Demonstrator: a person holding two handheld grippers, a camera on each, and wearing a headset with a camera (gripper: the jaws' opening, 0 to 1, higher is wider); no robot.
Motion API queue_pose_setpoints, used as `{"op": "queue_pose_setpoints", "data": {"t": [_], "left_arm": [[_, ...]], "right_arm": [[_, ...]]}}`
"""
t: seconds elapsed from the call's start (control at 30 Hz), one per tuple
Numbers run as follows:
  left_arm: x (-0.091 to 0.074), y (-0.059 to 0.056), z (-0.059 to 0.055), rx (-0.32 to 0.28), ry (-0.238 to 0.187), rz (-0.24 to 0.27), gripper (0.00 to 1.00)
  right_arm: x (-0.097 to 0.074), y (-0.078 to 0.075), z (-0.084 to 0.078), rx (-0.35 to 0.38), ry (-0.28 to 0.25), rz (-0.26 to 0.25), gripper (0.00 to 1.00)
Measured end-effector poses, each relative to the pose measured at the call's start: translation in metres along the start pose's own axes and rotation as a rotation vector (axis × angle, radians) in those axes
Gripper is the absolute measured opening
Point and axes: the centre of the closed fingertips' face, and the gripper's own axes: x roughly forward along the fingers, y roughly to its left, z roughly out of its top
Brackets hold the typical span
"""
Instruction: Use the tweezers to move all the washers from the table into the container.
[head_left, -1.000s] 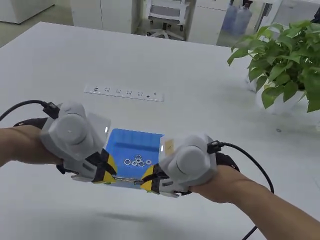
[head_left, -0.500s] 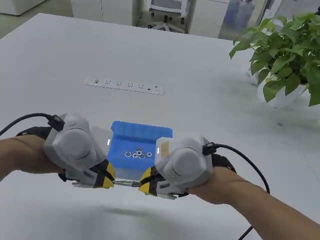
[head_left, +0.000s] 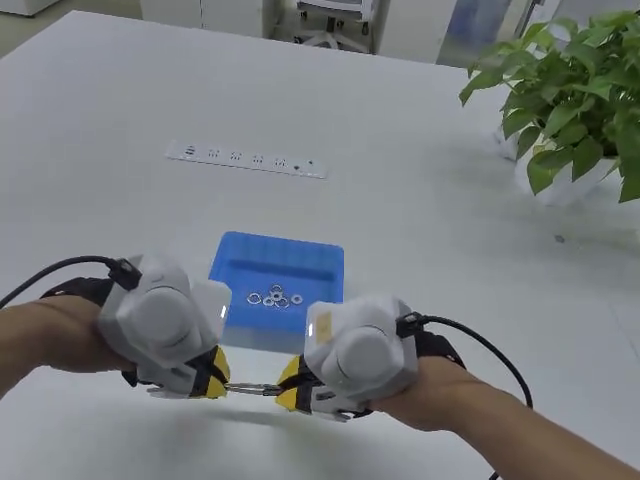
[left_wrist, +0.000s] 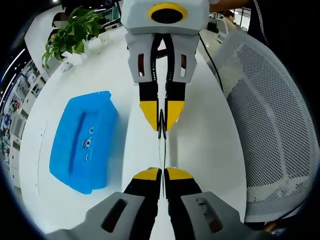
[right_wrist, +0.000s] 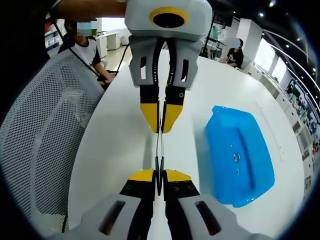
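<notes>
A blue container (head_left: 300, 262) sits on the white table (head_left: 420, 200) with several washers (head_left: 275, 298) in it. Just in front of it, my two grippers face each other tip to tip. Thin metal tweezers (head_left: 255, 389) span the short gap between them. The left gripper (head_left: 216, 386) is shut on one end and the right gripper (head_left: 289, 384) is shut on the other. In the left gripper view the tweezers (left_wrist: 161, 150) run from my own jaws to the right gripper (left_wrist: 161, 116), beside the container (left_wrist: 75, 160). The right gripper view shows the tweezers (right_wrist: 159, 145), the left gripper (right_wrist: 160, 119) and the container (right_wrist: 250, 170).
A white power strip (head_left: 246, 160) lies on the table beyond the container. A potted green plant (head_left: 575, 100) stands at the far right. A mesh chair back (left_wrist: 265, 135) is near the table's edge, and people sit in the background.
Both grippers, still holding the tweezers between them, have drawn back toward me and now sit in front of the container rather than over its near edge. The head camera has shifted too.
</notes>
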Motion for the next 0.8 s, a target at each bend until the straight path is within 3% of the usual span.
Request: {"op": "queue_pose_setpoints", "data": {"t": [0.57, 0.8], "left_arm": [[0.018, -0.013, -0.009, -0.020, 0.009, -0.036, 0.07], [0.019, -0.011, -0.012, -0.021, 0.016, -0.036, 0.07]], "right_arm": [[0.013, 0.013, -0.014, 0.005, 0.037, 0.029, 0.10], [0.012, 0.012, -0.014, 0.005, 0.035, 0.029, 0.11]]}}
